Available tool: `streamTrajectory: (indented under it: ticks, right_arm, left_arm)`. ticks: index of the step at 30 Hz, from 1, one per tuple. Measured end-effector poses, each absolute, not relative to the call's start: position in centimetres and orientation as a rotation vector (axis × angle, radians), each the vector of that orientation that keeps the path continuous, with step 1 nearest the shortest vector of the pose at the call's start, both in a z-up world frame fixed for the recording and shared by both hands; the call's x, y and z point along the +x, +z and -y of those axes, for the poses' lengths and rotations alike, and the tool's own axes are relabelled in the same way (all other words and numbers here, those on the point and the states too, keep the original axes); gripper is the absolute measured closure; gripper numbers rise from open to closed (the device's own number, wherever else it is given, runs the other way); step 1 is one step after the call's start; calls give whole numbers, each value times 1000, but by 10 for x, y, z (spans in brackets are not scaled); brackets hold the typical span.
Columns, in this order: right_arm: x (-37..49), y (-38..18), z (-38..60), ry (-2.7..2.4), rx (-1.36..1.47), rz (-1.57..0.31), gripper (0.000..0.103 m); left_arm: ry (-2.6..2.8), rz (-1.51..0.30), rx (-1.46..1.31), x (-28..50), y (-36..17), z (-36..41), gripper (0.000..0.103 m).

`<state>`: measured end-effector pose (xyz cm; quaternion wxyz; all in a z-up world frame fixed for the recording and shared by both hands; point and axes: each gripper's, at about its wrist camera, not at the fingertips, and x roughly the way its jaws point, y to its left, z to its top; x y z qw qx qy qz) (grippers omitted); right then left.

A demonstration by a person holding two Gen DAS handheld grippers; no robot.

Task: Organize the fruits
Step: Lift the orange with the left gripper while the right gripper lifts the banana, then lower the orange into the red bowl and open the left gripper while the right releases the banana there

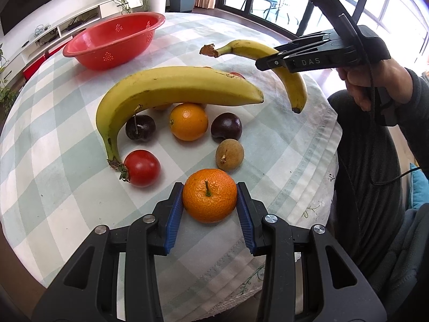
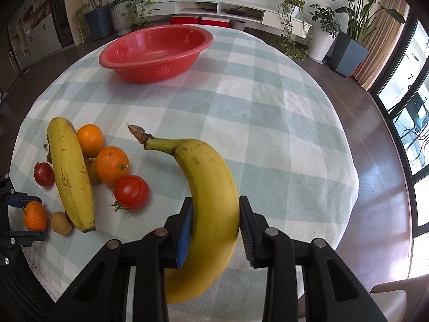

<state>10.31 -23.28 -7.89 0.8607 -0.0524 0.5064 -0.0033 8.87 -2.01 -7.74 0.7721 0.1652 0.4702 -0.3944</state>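
Right claw [image 2: 215, 225] clamped across a banana [image 2: 211, 201], its long axis stem-first toward the red basket [image 2: 156, 53].

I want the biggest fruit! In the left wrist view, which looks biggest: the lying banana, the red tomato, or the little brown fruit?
1. Lying banana, clearly biggest.
2. Red tomato.
3. Little brown fruit, a bit smaller than the tomato.

Glossy red plastic colander [image 2: 156, 53], perforated. Matt woven checked tablecloth [image 2: 268, 112], stitched hem at 6 o'clock. Dimpled, waxy tangerine [image 1: 209, 196]; smooth, speckled banana [image 2: 211, 201]. Ribbed blue rubbery pads [image 1: 174, 214], matt black plastic arms.
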Motion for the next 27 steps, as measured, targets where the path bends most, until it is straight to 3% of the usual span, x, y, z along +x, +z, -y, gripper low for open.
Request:
streamTrajectory:
  ticks: [15,27]
  right_arm:
    - [109,-30,255,72,55,-948,68]
    - [201,19,236,159,58,-874,67]
  left_arm:
    - [-848,-935,235,100,-23,1,67]
    - [-719,-837,271,214,49,16,67]
